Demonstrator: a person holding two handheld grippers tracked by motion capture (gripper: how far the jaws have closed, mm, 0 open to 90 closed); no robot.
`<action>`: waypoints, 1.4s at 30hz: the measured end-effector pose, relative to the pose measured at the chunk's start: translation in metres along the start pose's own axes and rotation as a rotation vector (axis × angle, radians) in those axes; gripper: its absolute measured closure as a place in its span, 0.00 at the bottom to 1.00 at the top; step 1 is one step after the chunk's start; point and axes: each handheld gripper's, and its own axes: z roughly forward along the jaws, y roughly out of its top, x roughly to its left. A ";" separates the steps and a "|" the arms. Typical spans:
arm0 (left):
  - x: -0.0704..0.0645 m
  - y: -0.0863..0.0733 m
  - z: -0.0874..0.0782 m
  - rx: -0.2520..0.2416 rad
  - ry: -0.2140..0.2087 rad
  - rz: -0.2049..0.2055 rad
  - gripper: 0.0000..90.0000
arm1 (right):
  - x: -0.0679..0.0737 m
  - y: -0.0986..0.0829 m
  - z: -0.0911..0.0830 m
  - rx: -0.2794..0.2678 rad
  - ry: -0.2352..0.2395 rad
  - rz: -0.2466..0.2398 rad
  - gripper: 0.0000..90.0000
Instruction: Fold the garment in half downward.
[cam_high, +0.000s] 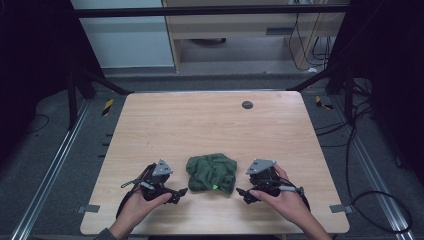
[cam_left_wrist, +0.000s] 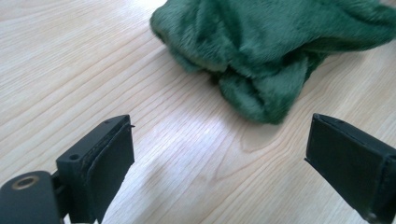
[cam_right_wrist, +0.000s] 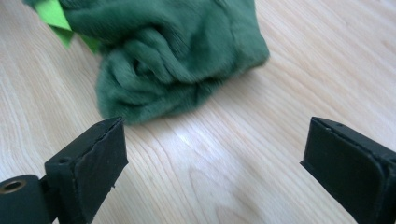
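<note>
Crumpled dark-green plush cloth (cam_high: 212, 173), near centre of pale wooden table (cam_high: 200, 120). Left gripper (cam_high: 181, 192) and right gripper (cam_high: 241, 191) flank it, jaws spread, apparently poised to grasp opposite edges.

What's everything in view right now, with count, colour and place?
plush cloth: one, dark green, crumpled near the table's front edge, between both tongs; small bright green tag on its near side.
round disc: one, dark grey, far side of the table, right of centre.
table: one, light wood.
tape strips: two, grey, at the front corners.
left tongs: one, black, jaws open, left of the cloth, not touching.
right tongs: one, black, jaws open, right of the cloth, not touching.
hands: two, holding the tongs.
</note>
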 end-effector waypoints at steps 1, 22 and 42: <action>0.001 -0.001 0.000 0.001 -0.001 -0.006 0.08 | -0.002 -0.002 -0.001 0.006 -0.002 0.019 0.07; 0.041 -0.033 -0.019 0.029 0.064 -0.063 0.06 | -0.034 -0.029 -0.017 0.041 -0.068 0.091 0.06; 0.077 -0.038 -0.027 0.056 0.138 -0.068 0.06 | -0.071 -0.049 -0.018 0.079 -0.121 0.166 0.07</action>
